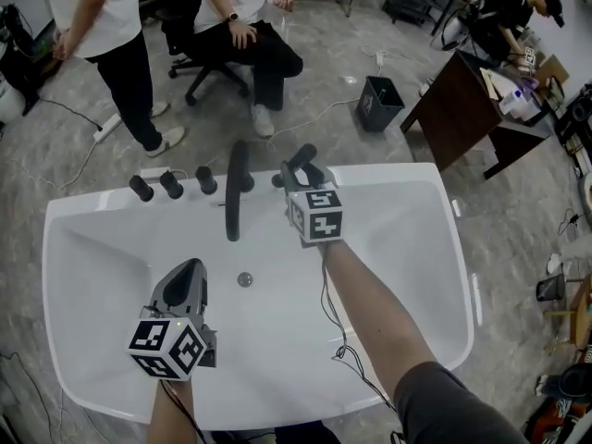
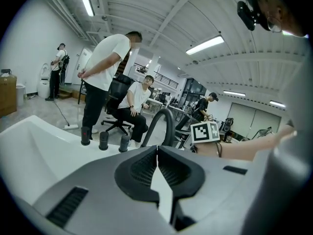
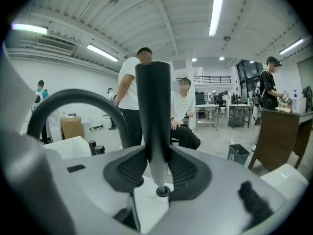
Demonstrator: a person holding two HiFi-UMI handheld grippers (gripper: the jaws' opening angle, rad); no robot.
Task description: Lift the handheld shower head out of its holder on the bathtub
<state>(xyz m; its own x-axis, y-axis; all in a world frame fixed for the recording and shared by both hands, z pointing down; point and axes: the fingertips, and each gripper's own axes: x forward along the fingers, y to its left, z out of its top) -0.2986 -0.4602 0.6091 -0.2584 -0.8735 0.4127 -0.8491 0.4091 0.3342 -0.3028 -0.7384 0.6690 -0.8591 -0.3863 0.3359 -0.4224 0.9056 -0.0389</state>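
Observation:
The black handheld shower head (image 3: 153, 106) stands upright between the pads of my right gripper (image 3: 157, 168), which is shut on its handle; the handle's lower end shows as a small round tip below the pads. In the head view the right gripper (image 1: 302, 168) is at the far rim of the white bathtub (image 1: 398, 179), just right of the arched black spout (image 1: 237, 191). Little of the shower head shows there. My left gripper (image 1: 188, 268) hangs over the tub basin. Its jaws (image 2: 157, 153) are shut and touching, with nothing between them.
Three black knobs (image 1: 171, 184) stand on the tub rim left of the spout. A drain (image 1: 244, 279) lies mid-basin. Beyond the tub are a standing person (image 1: 120, 44), a person seated on an office chair (image 1: 245, 40), a dark bin (image 1: 379, 102) and a brown desk (image 1: 467, 104).

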